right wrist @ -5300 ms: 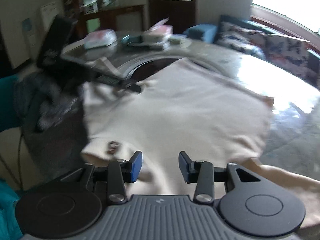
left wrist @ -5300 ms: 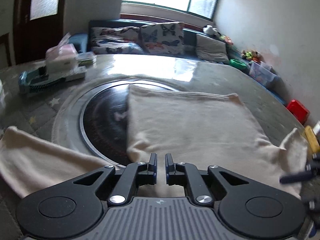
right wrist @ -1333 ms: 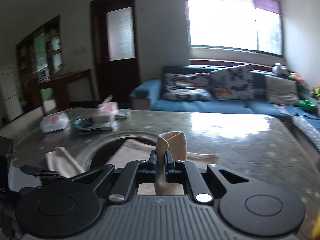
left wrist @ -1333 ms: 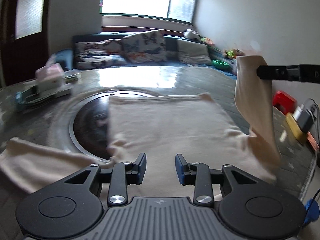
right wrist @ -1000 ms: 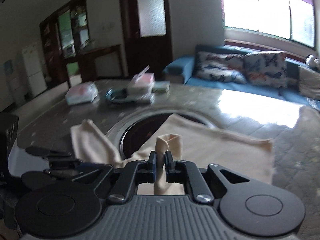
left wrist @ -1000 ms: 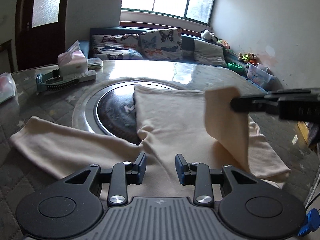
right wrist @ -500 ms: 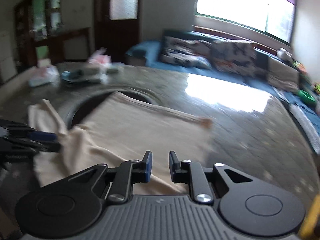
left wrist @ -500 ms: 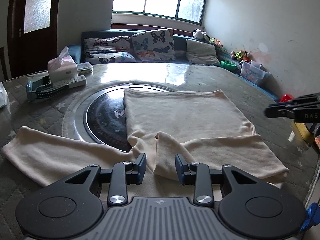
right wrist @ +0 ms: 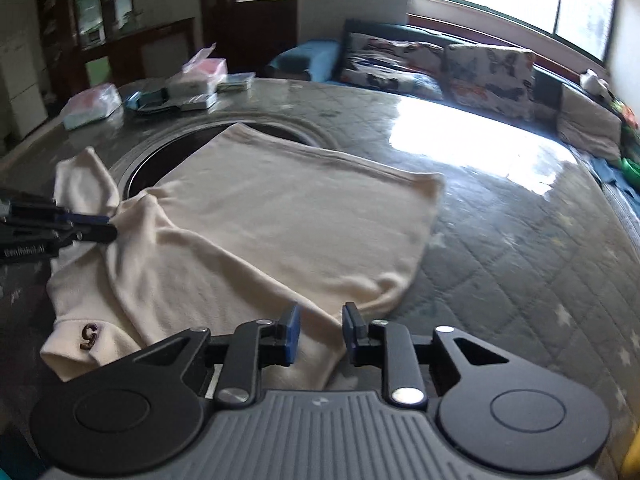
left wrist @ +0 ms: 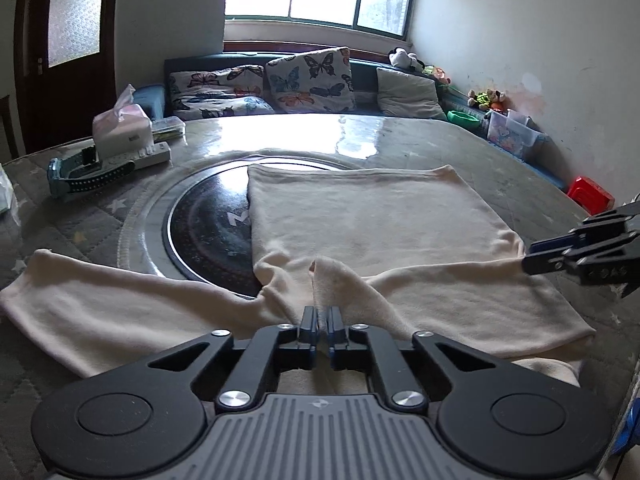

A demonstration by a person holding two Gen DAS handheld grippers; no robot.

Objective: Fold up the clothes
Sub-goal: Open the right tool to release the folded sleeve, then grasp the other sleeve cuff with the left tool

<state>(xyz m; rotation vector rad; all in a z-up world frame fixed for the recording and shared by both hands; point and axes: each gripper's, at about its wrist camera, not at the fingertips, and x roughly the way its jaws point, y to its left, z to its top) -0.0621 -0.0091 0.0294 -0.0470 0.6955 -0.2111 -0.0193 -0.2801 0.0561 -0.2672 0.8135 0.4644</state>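
**Right sleeve folded in, left sleeve to go**

The cream sweater (left wrist: 368, 216) lies flat across the table (left wrist: 420, 140). At six o'clock the left gripper (left wrist: 320, 322) pinches the folded sleeve's cuff, likely positioning it. The right gripper (right wrist: 318, 330) hangs parted, holding nothing.

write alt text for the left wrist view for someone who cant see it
The left gripper is shut on a raised fold of a cream sweater spread on a quilted table, one sleeve trailing out to the left. The right gripper reaches in from the right edge by the sweater's side. Behind are a tissue box and a sofa with butterfly cushions.
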